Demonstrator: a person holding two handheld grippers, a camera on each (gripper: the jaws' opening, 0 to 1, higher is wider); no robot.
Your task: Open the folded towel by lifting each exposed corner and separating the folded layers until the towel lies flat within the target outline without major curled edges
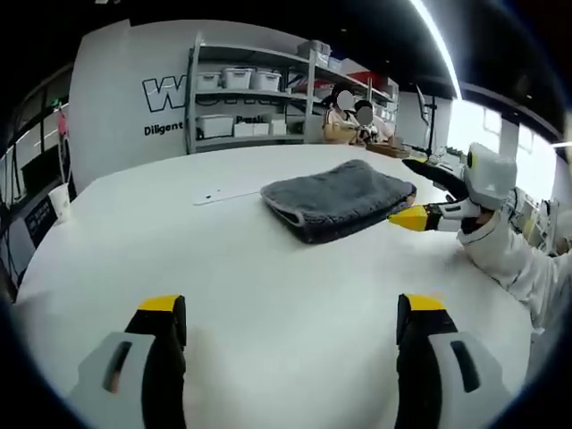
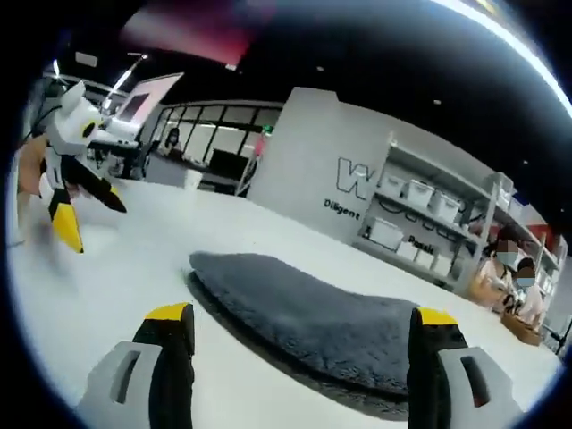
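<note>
A folded dark grey towel (image 1: 340, 198) lies on the white table (image 1: 223, 268), right of centre in the left gripper view. My left gripper (image 1: 290, 308) is open over bare table, well short of the towel. The right gripper (image 1: 409, 217) reaches in from the right, its yellow tips at the towel's right-hand corner. In the right gripper view the towel (image 2: 295, 286) spreads just ahead of my right gripper (image 2: 302, 317), whose jaws stand wide apart and open on either side of it. The left gripper (image 2: 89, 214) hovers over the table at the far left of that view.
A paper cup (image 1: 60, 201) stands near the table's left edge and a thin white strip (image 1: 223, 192) lies left of the towel. Metal shelving (image 1: 250, 89) with white boxes lines the lettered wall. People sit beyond the table (image 1: 344, 121). A white sleeve (image 1: 509, 259) rests at the right.
</note>
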